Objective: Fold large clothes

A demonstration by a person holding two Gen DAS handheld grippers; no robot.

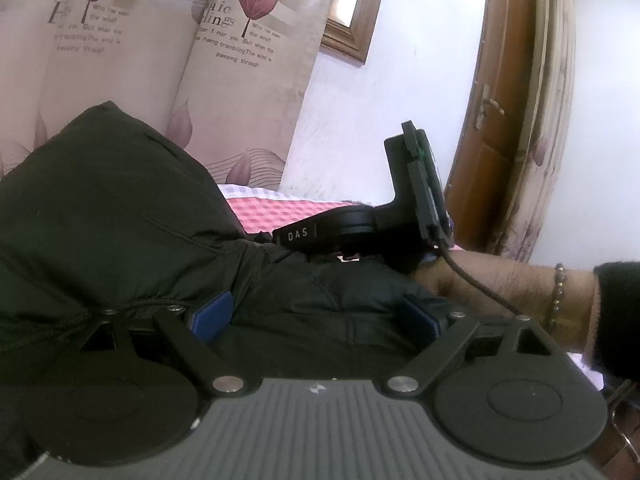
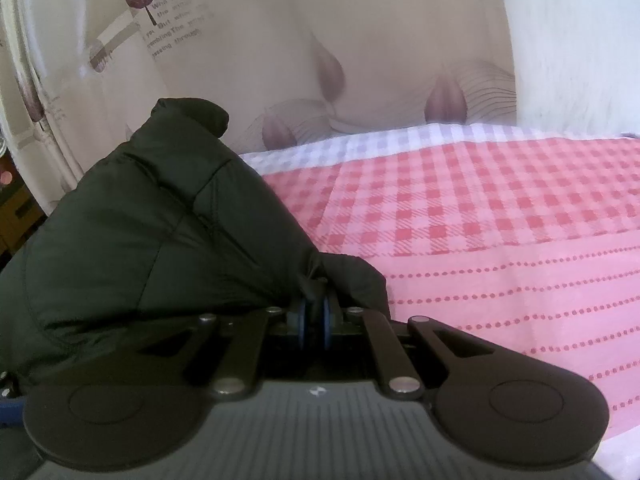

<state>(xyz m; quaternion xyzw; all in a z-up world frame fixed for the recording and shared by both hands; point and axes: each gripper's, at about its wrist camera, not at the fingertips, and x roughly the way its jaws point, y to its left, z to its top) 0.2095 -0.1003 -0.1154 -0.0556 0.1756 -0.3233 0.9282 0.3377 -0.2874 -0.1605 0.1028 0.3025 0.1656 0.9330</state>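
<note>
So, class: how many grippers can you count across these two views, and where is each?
2. The left gripper stands open over the dark jacket. The right gripper is shut on a fold of the jacket, above the pink checked bedsheet. No others show.

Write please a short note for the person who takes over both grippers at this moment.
Left gripper: open, its blue pads on either side of the dark green padded jacket, no grip.
Right gripper: shut on a pinch of the same jacket's fabric.
The jacket lies bunched on the pink checked bedsheet, at the side near the leaf-print curtain.
Done: no neat fold is visible yet.
Left: close the left gripper on the fabric, spread the jacket flat, then probably fold it.
</note>
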